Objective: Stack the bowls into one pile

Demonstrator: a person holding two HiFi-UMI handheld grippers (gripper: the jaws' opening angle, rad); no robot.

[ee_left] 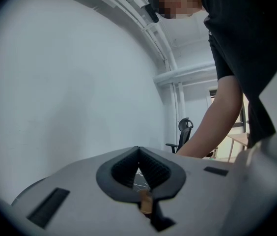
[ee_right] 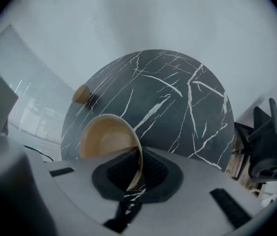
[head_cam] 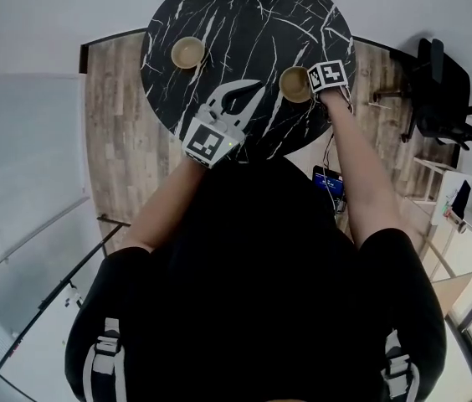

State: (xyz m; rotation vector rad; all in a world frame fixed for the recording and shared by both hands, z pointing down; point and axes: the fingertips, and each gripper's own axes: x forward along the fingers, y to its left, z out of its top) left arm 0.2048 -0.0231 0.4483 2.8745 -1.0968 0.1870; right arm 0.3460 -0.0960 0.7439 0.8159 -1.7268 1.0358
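By table (ee_right: 178, 97) edge, right gripper (ee_right: 134, 173) pinching bowl (ee_right: 106, 136) rim

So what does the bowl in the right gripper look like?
It is a small round bowl, tan all over, smooth and matte, maybe wood or plastic, and empty. It is tilted, with its open side facing the camera in the right gripper view. The right gripper is shut on its thin rim, one pad inside and one outside. It is over the right part of the black marble-look table; whether its base touches the table cannot be told.
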